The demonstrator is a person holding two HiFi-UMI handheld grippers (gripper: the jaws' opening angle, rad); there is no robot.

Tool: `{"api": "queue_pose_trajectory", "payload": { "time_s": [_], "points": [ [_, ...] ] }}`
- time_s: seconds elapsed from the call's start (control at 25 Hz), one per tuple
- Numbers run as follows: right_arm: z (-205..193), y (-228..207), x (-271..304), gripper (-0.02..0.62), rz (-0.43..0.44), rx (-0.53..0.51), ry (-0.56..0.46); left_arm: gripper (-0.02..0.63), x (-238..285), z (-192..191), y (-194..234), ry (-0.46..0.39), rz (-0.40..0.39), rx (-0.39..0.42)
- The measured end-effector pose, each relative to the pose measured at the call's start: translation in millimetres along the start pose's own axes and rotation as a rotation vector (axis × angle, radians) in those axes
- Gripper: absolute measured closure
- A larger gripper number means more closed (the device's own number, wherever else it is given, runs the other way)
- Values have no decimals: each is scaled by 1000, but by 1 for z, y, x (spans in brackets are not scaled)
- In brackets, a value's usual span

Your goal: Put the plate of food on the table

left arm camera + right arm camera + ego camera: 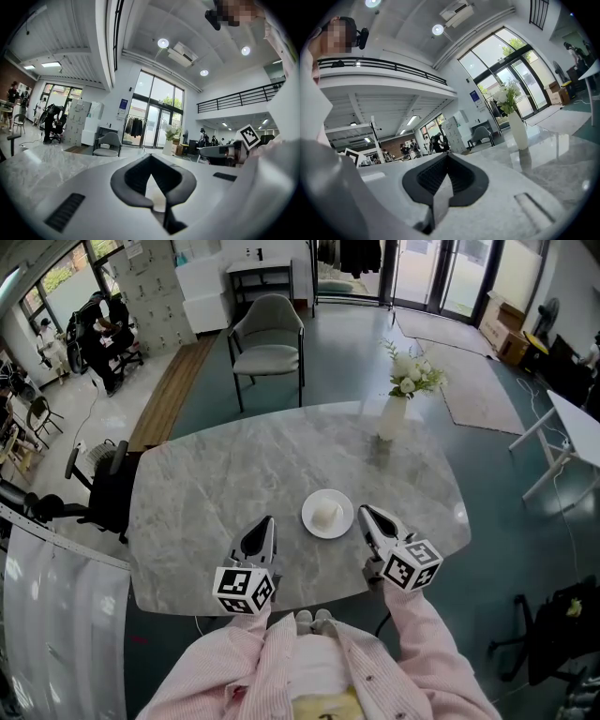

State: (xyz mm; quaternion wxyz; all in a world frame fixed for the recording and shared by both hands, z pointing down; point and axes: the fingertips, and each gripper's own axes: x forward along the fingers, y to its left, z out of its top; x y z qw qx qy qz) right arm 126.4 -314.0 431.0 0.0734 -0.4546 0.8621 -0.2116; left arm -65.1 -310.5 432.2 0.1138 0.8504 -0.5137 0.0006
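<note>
A small white plate [310,522] with a pale piece of food [326,514] rests on the grey marble table [206,484], near its front edge. My left gripper [268,521] hovers just left of the plate, jaws pressed together and empty. To the plate's right is my right gripper [365,512], also shut with nothing in it. Neither touches the plate. In the left gripper view the closed jaws of the left gripper [150,161] point level across the table, and the right gripper view shows the right gripper [447,159] the same way. Both gripper views miss the plate.
A white vase of flowers [392,416] stands at the table's far right side, also in the right gripper view as the vase [518,132]. A grey chair [268,334] sits beyond the far edge. An office chair [103,493] is at the table's left. People are far off at the back left.
</note>
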Motion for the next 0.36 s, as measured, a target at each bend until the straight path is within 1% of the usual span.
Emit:
{"api": "queue_pose_trajectory", "payload": {
  "time_s": [0.36],
  "points": [
    [2,-3,2,591,-12,-19,-1,609,2,-1,1,4,-2,-4]
  ]
}}
